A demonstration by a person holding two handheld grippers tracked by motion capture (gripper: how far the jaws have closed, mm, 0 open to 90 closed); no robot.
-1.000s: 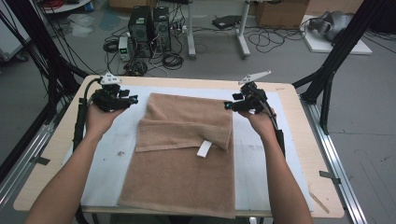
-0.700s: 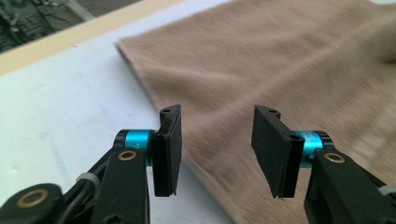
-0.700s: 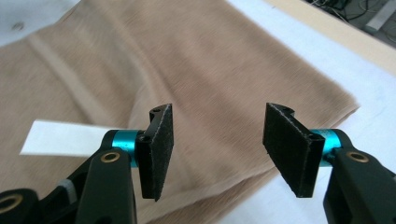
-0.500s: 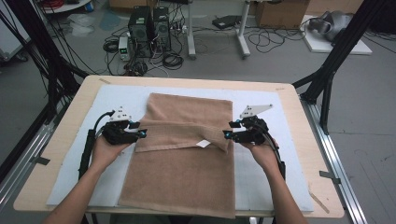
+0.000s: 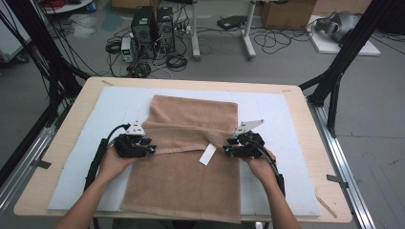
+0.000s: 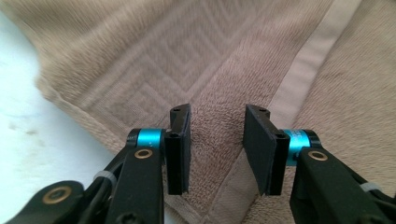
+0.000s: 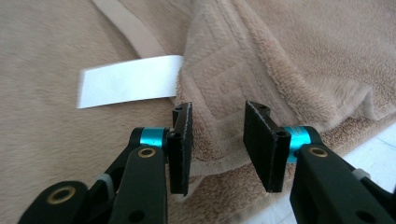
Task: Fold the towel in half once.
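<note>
A tan terry-cloth towel (image 5: 188,162) lies partly folded on the pale blue-white padded surface (image 5: 286,143). The left gripper (image 6: 217,149) and right gripper (image 7: 215,147) each sit with jaws spread over the folded edge's corners, a white rectangular label (image 7: 128,86) just ahead-left of the right gripper.

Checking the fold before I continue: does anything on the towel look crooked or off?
Slightly. The folded-over edge of the brown towel runs at a slant, lower near the right gripper than the left gripper. Its white tag sticks out from under that edge.
</note>
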